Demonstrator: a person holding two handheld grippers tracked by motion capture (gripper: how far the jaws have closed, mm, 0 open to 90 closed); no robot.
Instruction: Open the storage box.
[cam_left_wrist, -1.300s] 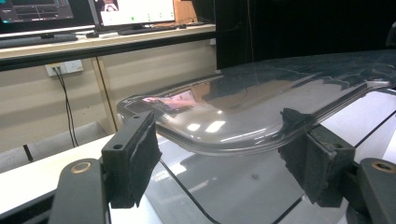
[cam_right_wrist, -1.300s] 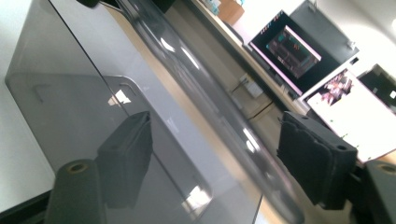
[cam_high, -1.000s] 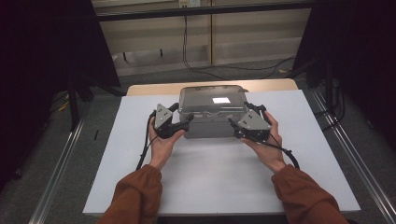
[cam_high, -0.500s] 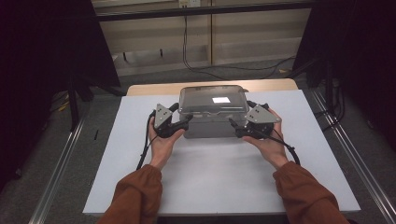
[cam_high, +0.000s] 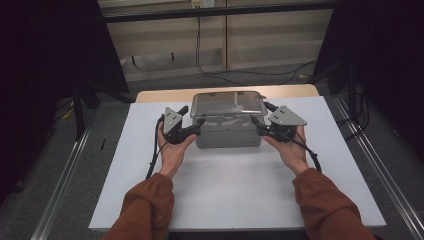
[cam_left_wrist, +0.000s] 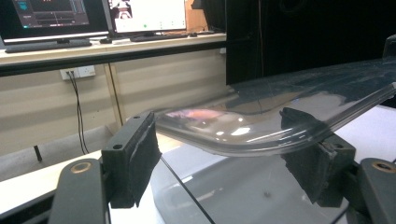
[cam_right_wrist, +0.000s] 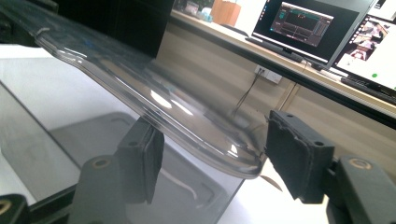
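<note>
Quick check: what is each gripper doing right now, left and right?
Left gripper: jaws straddle the clear lid rim, grip cannot be told.
Right gripper: jaws have just been closing around the lid's edge; one pad stands clear, so open.

Count: 1 grey box (cam_high: 227, 132), at table centre; 1 clear lid (cam_high: 227, 103) on it, seen edge-on in the left gripper view (cam_left_wrist: 280, 116) and the right gripper view (cam_right_wrist: 154, 98); 2 handheld grippers, left gripper (cam_high: 197, 129) at the box's 9 o'clock, right gripper (cam_high: 256, 125) at its 3 o'clock; 2 grey three-cornered plates, one per gripper; 2 hands, left hand (cam_high: 172, 150) and right hand (cam_high: 292, 150); 2 rust-orange sleeves at 6 o'clock; 1 white table (cam_high: 240, 195); 2 monitors (cam_left_wrist: 51, 14) on the far desk in the left gripper view, 2 monitors (cam_right_wrist: 303, 23) in the right gripper view; 1 wall socket (cam_left_wrist: 77, 72) with 1 cable hanging below it.
</note>
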